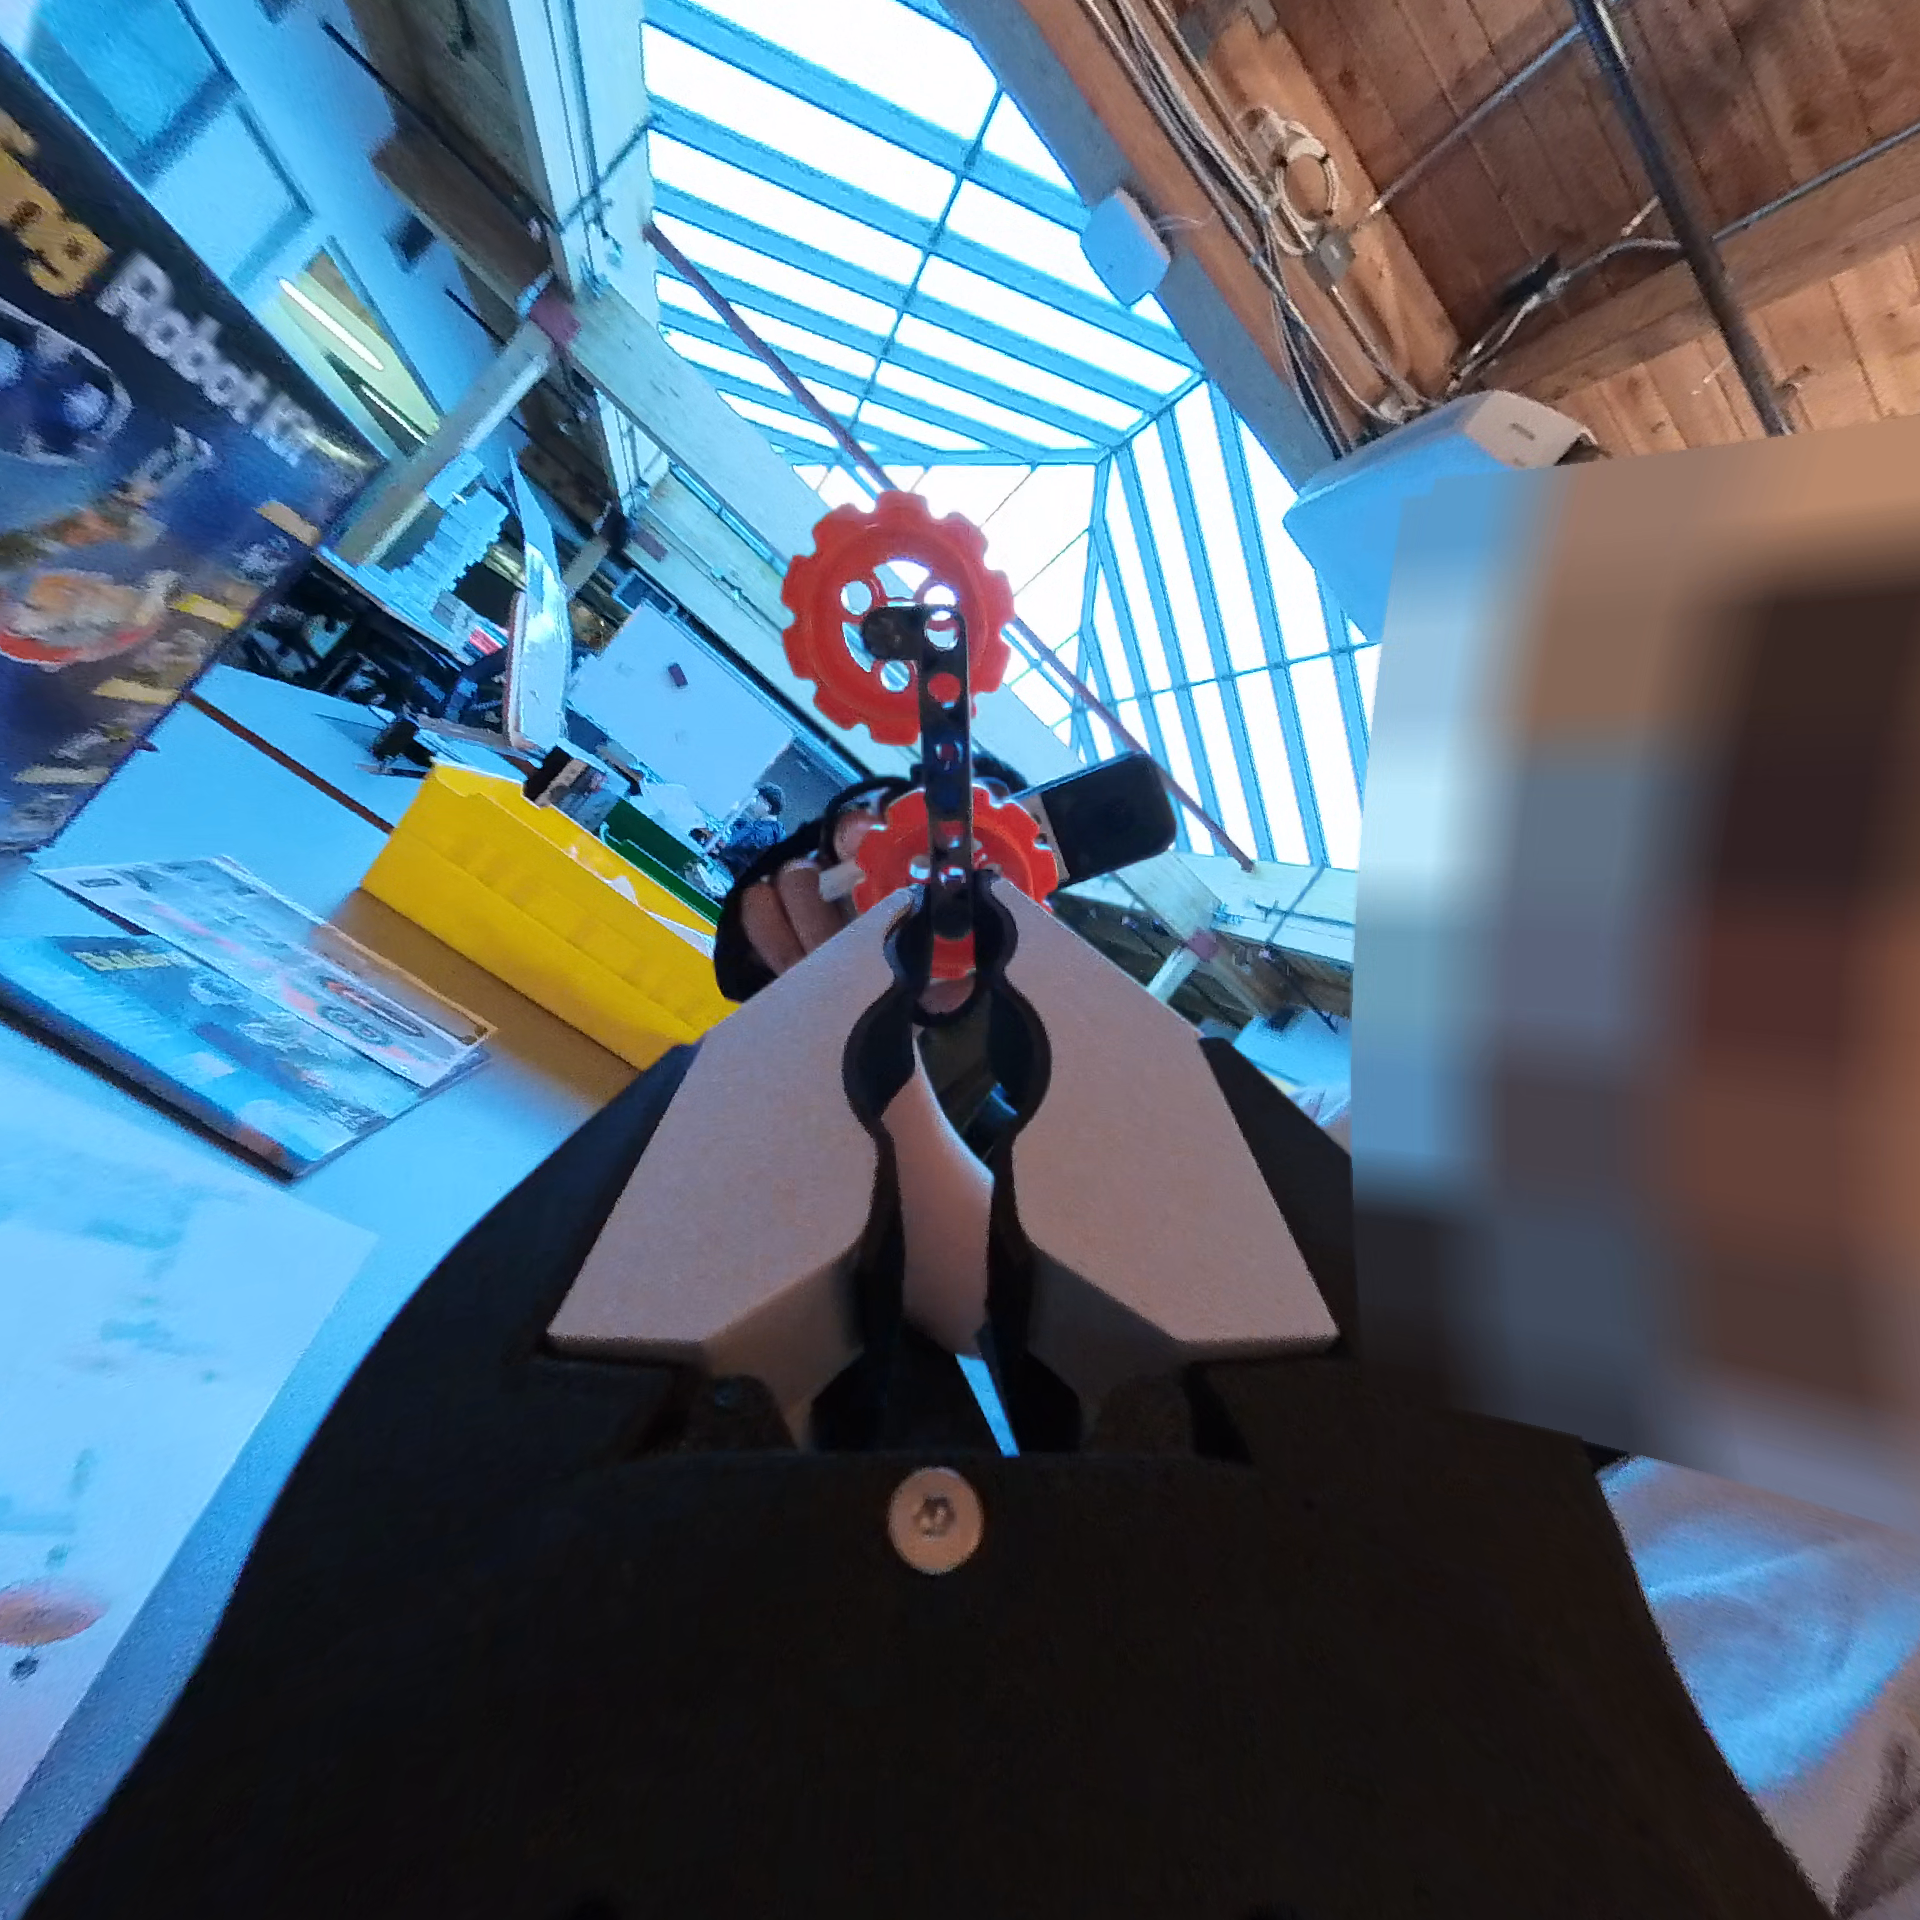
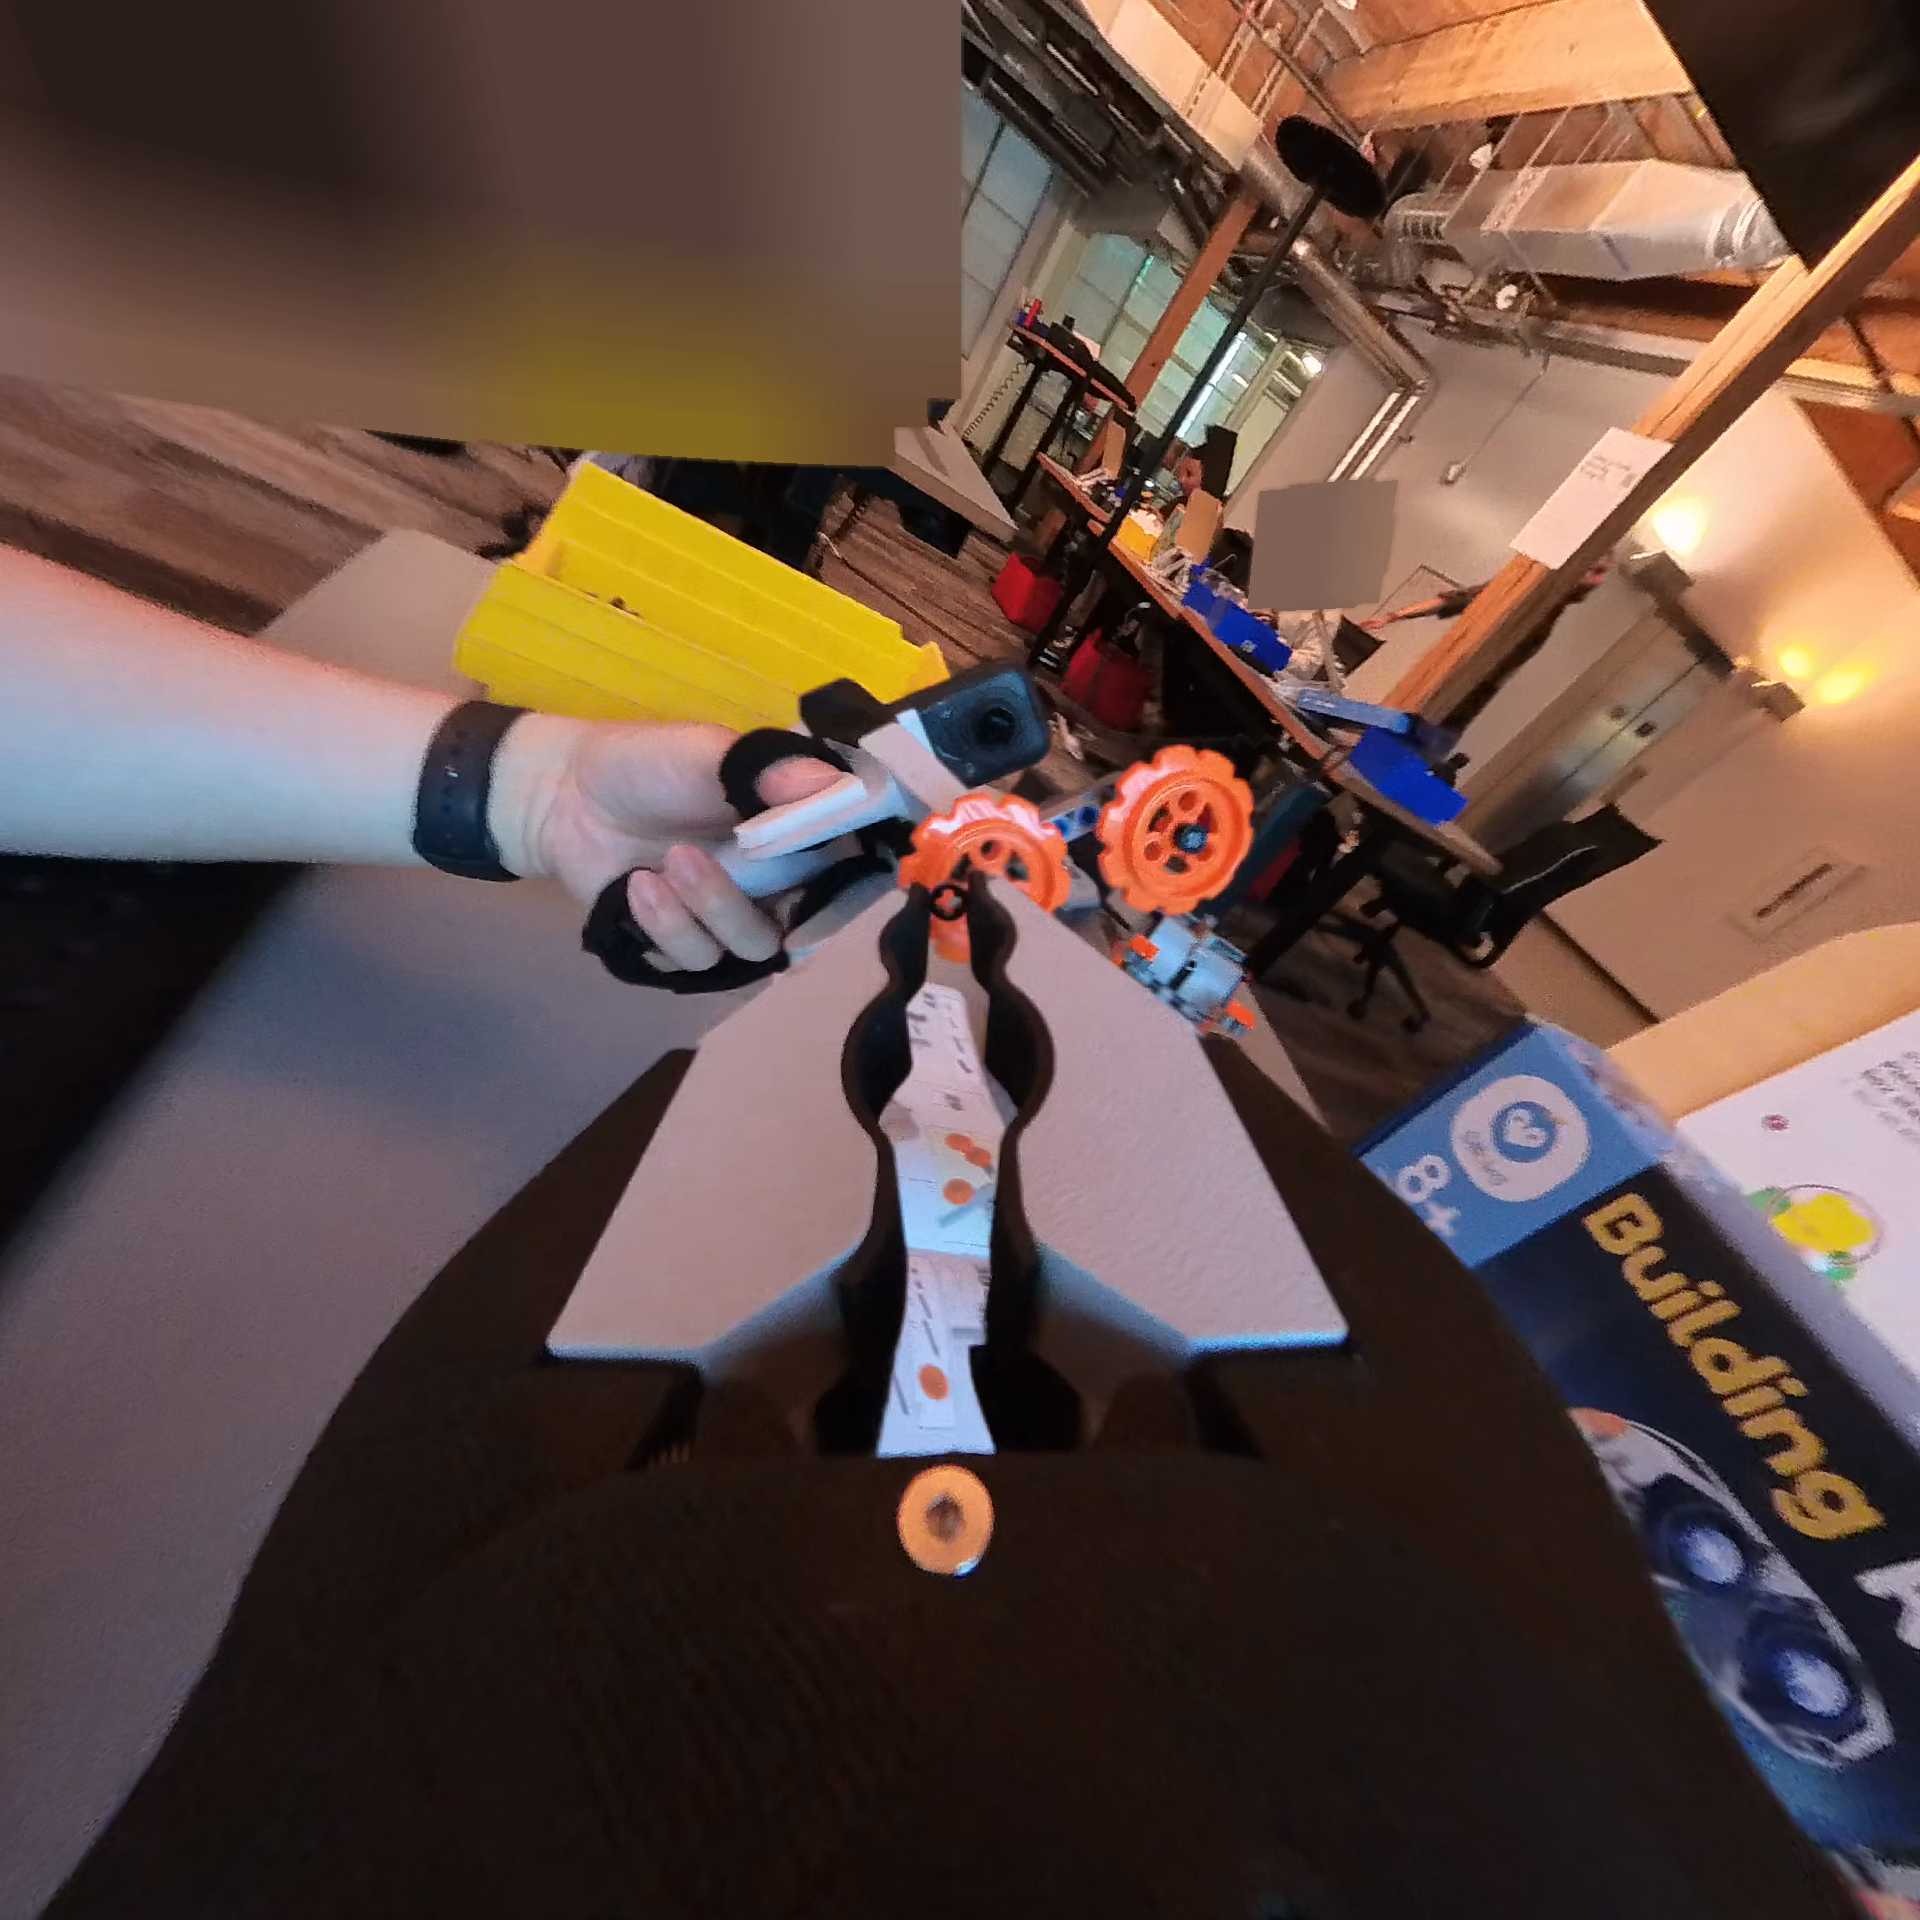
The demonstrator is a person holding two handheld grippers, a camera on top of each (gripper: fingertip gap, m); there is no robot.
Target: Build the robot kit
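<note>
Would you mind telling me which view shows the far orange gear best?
The left wrist view: the far orange gear stands whole against the skylight. In the right wrist view, it is whole too, but against clutter.

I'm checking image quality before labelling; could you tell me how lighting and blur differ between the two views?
Left wrist view: cool blue cast, skylight blown out white, backlighting the orange gear; box at left smeared. Right wrist view: warm indoor light, glowing wall lamps, edges bent by the wide lens.

Left hand-held gripper [image 1: 948, 899]: tilted up toward the ceiling, fingers nearly closed, tips pinching. Right hand-held gripper [image 2: 948, 896]: roughly level, fingers nearly closed at tips. Left hand [image 2: 634, 821] bare-forearmed, dark wristband, fingers through black loops; both grippers' tips meet.
</note>
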